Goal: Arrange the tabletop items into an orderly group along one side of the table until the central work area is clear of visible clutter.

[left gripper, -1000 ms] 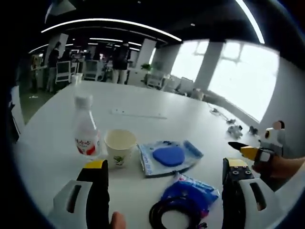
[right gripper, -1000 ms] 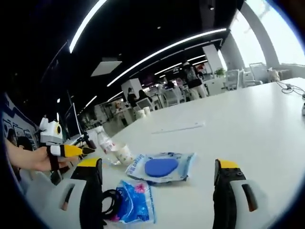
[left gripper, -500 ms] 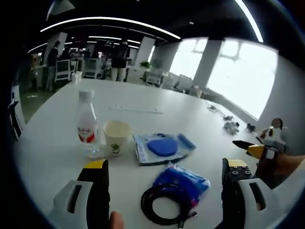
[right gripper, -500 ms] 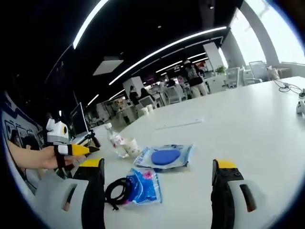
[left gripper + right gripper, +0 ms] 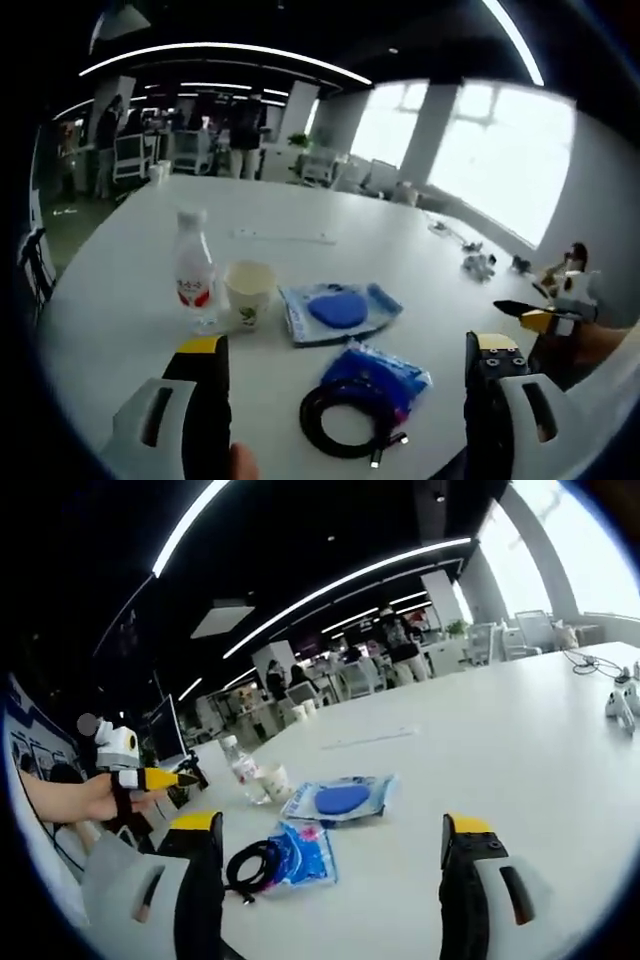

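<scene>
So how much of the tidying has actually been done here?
Nothing looks done yet. The water bottle, paper cup, clear pouch with a blue pad, blue packet and coiled black cable all lie loosely together on the white table. Nothing is in hand: the left hand-held gripper and right hand-held gripper are both open and empty. Moving every item to one side remains.

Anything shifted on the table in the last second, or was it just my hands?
Just your hands: both grippers drew back, so the items look smaller. The bottle, paper cup, blue packets and black cable kept their arrangement. Both grippers stay open, holding nothing.
</scene>
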